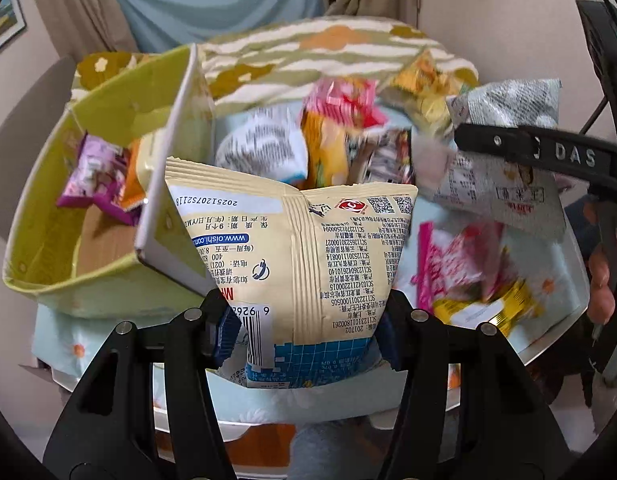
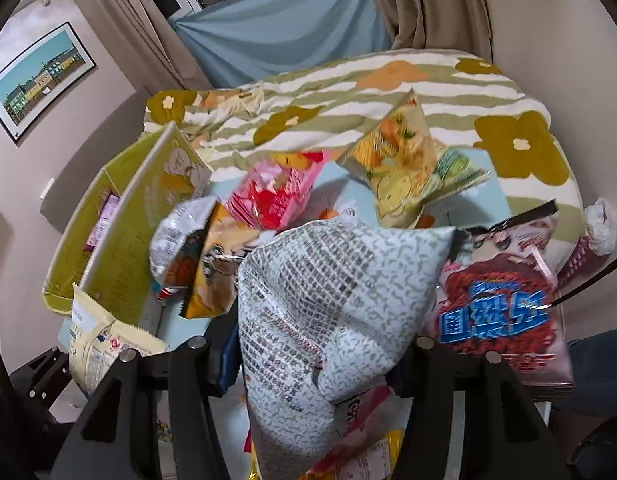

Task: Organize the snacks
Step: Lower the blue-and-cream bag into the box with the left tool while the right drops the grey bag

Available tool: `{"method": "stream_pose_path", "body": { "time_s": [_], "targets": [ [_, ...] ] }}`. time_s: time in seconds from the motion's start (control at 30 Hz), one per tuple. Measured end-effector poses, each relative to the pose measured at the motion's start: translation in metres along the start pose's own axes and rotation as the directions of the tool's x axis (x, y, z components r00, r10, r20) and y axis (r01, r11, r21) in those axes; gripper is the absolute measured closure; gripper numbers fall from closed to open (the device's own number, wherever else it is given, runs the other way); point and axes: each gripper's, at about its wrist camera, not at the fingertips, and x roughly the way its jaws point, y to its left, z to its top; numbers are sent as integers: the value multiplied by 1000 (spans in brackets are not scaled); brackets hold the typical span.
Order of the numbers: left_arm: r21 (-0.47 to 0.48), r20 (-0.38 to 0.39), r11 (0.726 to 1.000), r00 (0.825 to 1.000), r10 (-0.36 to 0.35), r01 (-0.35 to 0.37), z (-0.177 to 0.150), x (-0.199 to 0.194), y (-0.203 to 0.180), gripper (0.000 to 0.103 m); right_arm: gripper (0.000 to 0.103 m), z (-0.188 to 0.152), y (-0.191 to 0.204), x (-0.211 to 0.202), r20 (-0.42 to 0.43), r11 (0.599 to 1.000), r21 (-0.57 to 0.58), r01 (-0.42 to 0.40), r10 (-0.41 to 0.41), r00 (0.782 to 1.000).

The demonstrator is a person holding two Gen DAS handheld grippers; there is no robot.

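My left gripper [image 1: 308, 340] is shut on the lower end of a cream snack bag [image 1: 300, 240], which stands lifted with its printed back toward the camera. Just left of it is a yellow-green storage box [image 1: 40, 240] with a raised flap and a purple packet [image 1: 92, 176] inside. My right gripper [image 2: 312, 364] is shut on a white bag with a grey squiggle pattern [image 2: 328, 280], held above the snack pile. In the left wrist view that same white bag [image 1: 504, 104] hangs from a black finger [image 1: 492, 142] at the right. The cream bag [image 2: 96, 344] shows at the lower left of the right wrist view.
Several loose packets lie on the pale blue tablecloth [image 1: 556, 280]: a pink one [image 2: 276, 196], a yellow noodle bag [image 2: 408, 160], a dark red bag [image 2: 500, 300]. A flowered striped blanket [image 2: 348, 92] lies behind. A person's hand [image 1: 600, 280] is at the right edge.
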Motion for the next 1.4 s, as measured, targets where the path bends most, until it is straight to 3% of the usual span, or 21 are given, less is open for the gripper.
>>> {"method": "stream_pose_path", "body": {
  "time_s": [0.27, 0.4, 0.57, 0.77, 0.97, 1.23, 1.3, 1.33, 1.37, 1.4],
  "targets": [
    [-92, 110, 995, 994, -26, 36, 34, -49, 19, 48, 51, 21, 22, -51, 40, 997, -50, -58, 60, 997],
    [-115, 181, 993, 983, 8, 13, 53, -74, 51, 48, 51, 35, 51, -68, 53, 991, -94, -99, 104, 993],
    [-158, 211, 987, 976, 46, -13, 69, -90, 107, 48, 51, 52, 100, -73, 79, 980, -107, -167, 176, 981],
    [-201, 189, 978, 977, 96, -57, 76, -81, 179, 48, 51, 63, 160, -41, 35, 960, -133, -245, 251, 967],
    [-245, 123, 966, 986, 110, -77, 68, -47, 246, 48, 51, 70, 213, 4, -30, 947, -143, -289, 288, 957],
    [-221, 48, 975, 998, 29, -18, 58, 11, 280, 48, 51, 67, 243, 52, -105, 962, -122, -246, 234, 967],
    [-210, 41, 978, 999, 17, -8, 53, 20, 280, 44, 51, 65, 245, 60, -112, 966, -110, -233, 221, 969],
    [-204, 33, 979, 999, 19, -12, 50, 24, 279, 31, 51, 64, 246, 62, -114, 968, -109, -225, 213, 970],
    [-203, 28, 979, 999, 20, -14, 48, 25, 279, 11, 51, 63, 247, 64, -116, 970, -109, -216, 204, 972],
    [-210, 39, 978, 999, 19, -10, 45, 24, 281, 3, 51, 63, 250, 67, -120, 972, -112, -206, 193, 974]
  ]
}}
